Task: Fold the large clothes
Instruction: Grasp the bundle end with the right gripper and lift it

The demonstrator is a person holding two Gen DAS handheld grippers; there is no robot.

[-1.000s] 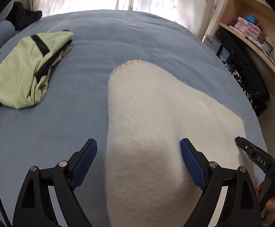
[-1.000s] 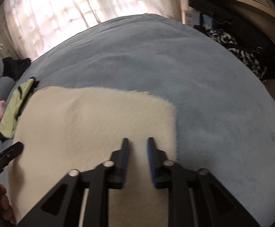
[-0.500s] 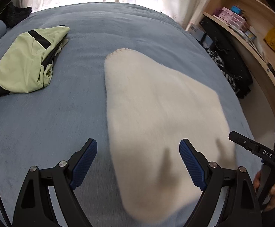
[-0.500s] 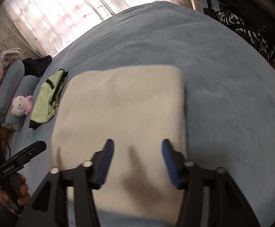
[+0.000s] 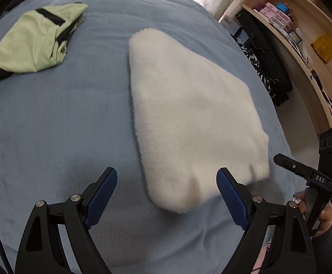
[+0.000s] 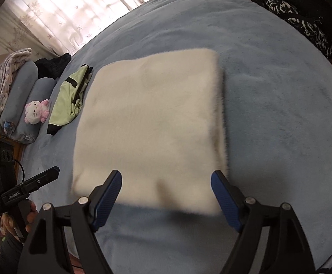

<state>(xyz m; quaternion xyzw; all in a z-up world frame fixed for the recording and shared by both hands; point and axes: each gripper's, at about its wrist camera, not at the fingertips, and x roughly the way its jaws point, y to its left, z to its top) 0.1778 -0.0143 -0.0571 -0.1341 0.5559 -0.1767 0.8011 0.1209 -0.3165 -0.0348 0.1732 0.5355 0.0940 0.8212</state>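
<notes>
Lying flat near the middle of the wide grey-blue plush bedspread [image 6: 268,96] is the cream-white fluffy fleece garment [image 6: 152,118], folded into a rough rectangle with its near edge just ahead of both tools. The right gripper [image 6: 166,196], black-framed with blue ribbed pads, has its jaws opening; the fleece shows in the gap ahead of them, but neither pad presses on it. The left gripper [image 5: 167,196] of the same build stands spread wide, holding nothing, with the near corner of the fleece showing between its fingertips and bare bedspread under its left pad.

To the left of the fleece, apart from it, lies a crumpled light-green jacket with black trim [image 5: 35,43]. Beyond that, by two grey-blue bolster pillows [image 6: 26,105], sits a small white and pink cat plush toy [image 6: 36,111].

In the left wrist view the other handheld tool shows at the right edge with white letters "DAS" [image 5: 320,179] on its black bar, a hand [image 5: 324,219] wrapped round its grip. In the right wrist view the opposite tool's bar carries a small white label [image 6: 14,196], too blurred to read surely. Wooden shelves [image 5: 303,29] hold pink boxes and a yellow bag; their print is unreadable.
</notes>
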